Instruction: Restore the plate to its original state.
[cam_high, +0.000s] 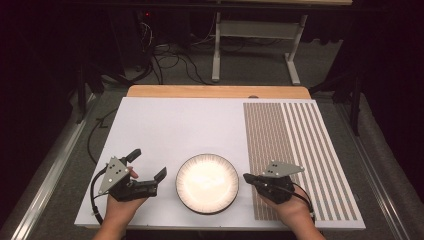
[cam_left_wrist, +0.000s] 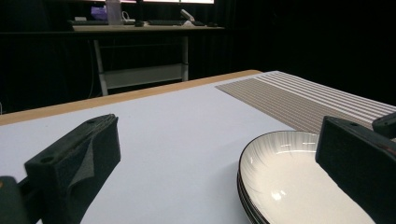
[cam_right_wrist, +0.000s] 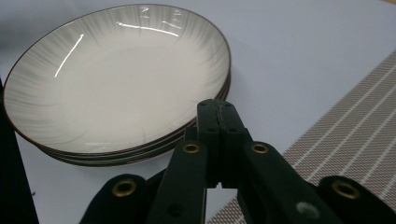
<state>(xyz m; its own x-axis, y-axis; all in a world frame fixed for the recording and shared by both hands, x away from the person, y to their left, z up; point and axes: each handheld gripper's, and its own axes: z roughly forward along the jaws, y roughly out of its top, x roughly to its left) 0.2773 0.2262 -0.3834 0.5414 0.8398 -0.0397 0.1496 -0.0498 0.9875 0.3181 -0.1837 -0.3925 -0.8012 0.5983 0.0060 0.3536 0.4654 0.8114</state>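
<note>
White plates (cam_high: 207, 182): three stacked, near table (cam_high: 165, 125) edge, between your grippers; top one holds nothing.
Left gripper (cam_high: 148, 166): fingers spread.
Right gripper (cam_high: 247, 177): fingers pressed together.
Striped mat (cam_high: 295, 145): one.

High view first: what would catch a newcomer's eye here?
A short stack of white, dark-rimmed plates sits near the front of the white table, glaring under the light. The left claw is open beside it and the right claw is shut, each on its own side. A striped mat covers the table's right part.
</note>
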